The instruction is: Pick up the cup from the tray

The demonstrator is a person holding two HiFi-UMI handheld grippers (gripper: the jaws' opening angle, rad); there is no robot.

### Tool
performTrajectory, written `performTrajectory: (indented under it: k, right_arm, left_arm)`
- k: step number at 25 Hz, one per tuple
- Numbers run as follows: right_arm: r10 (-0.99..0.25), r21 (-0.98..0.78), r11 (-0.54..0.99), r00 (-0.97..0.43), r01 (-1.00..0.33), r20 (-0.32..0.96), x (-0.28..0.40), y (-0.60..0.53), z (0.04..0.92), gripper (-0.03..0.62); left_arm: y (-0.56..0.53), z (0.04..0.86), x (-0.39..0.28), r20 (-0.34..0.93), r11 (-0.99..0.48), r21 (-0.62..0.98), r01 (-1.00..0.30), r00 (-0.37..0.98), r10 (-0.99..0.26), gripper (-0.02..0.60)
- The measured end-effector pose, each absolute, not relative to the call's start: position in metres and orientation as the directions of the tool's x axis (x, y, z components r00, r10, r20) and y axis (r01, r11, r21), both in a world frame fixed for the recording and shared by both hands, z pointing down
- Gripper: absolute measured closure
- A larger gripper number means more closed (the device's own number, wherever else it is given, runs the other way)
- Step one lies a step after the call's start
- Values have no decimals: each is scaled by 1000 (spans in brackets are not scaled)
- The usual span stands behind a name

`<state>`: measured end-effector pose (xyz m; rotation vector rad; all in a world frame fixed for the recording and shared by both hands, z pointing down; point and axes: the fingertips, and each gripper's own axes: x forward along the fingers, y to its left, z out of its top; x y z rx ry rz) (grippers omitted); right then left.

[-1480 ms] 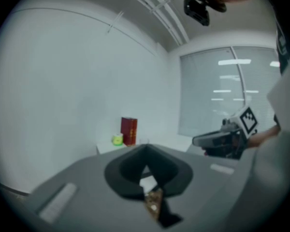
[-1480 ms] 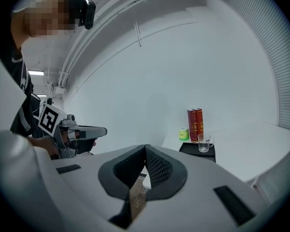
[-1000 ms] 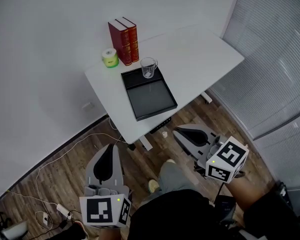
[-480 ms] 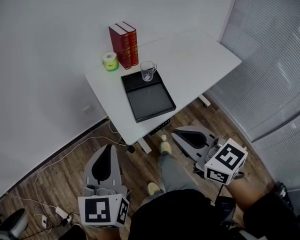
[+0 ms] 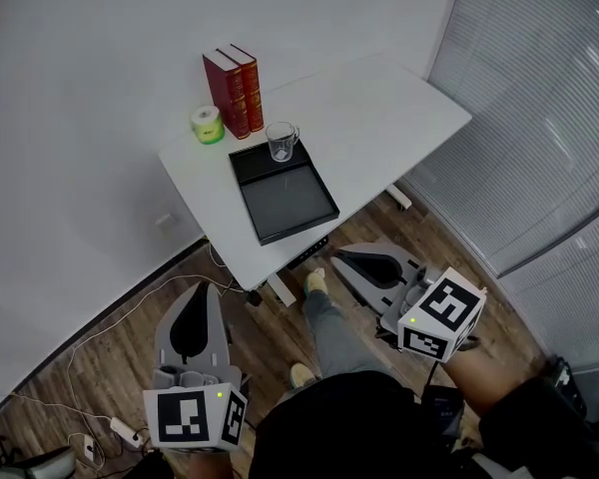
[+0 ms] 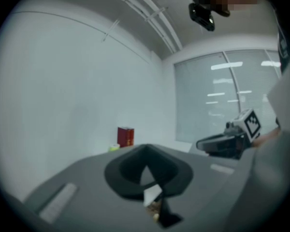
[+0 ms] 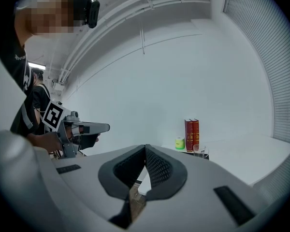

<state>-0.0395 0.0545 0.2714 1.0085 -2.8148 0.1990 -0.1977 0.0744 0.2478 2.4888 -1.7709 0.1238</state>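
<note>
A clear glass cup (image 5: 280, 142) stands upright at the far end of a black tray (image 5: 290, 208) on the white table (image 5: 379, 108). In the right gripper view the cup (image 7: 200, 151) shows small, in front of the red books. Both grippers hang low over the wooden floor, well short of the table. My left gripper (image 5: 202, 289) is at lower left, my right gripper (image 5: 337, 257) at lower right. Each has its jaws together, left gripper (image 6: 146, 147) and right gripper (image 7: 145, 146), with nothing between them.
Two red books (image 5: 232, 92) stand upright behind the tray, with a green roll (image 5: 208, 124) to their left. White wall lies behind the table, window blinds (image 5: 539, 118) to its right. Cables and a power strip (image 5: 120, 429) lie on the floor at left. The person's legs are between the grippers.
The table and tray have drifted left and slightly down in the head view as the person steps forward. Both grippers stay low and shut, shifted a little left.
</note>
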Motion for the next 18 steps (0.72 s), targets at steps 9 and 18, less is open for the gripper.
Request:
performTrajectory:
  k: [9, 18]
  right_arm:
    - [-616, -107, 766, -772, -633, 158, -32, 28, 277, 579]
    - [-606, -150, 765, -779, -626, 158, -27, -22, 291, 579]
  left_arm:
    - [53, 245, -191, 121, -319, -13, -948, 315, -941, 581]
    - [2, 253, -180, 159, -331, -30, -943, 323, -933, 581]
